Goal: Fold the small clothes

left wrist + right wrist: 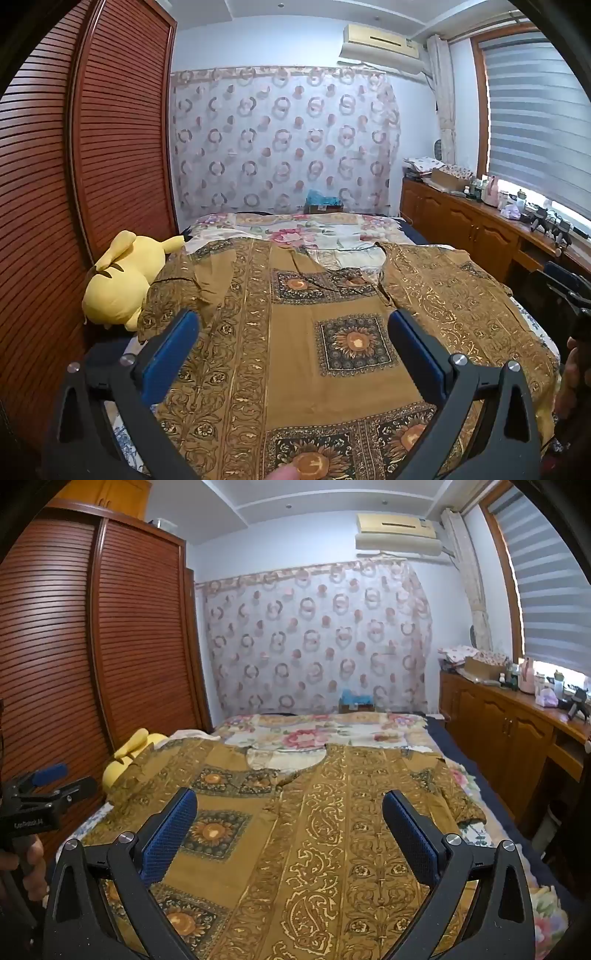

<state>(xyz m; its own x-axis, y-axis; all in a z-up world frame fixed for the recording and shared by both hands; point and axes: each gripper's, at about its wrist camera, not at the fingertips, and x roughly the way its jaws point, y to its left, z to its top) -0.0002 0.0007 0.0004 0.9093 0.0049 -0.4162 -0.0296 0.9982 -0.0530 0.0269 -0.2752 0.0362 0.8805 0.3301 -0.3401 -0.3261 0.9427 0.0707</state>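
A brown and gold patterned shirt (295, 332) lies spread flat on the bed, collar toward the far wall, sleeves out to both sides; it also fills the right wrist view (314, 830). My left gripper (293, 321) hovers above the shirt's left half, jaws wide open, nothing between the blue pads (170, 354). My right gripper (290, 801) hovers above the shirt's right half, equally open and empty. In the right wrist view the left gripper (44, 779) shows at the far left edge, held by a hand (26, 864).
A yellow plush toy (118, 284) lies at the bed's left edge against the louvred wooden wardrobe (92, 147). A floral bedspread (303, 229) covers the bed beyond the shirt. A wooden counter (480, 218) with bottles runs along the right under the window.
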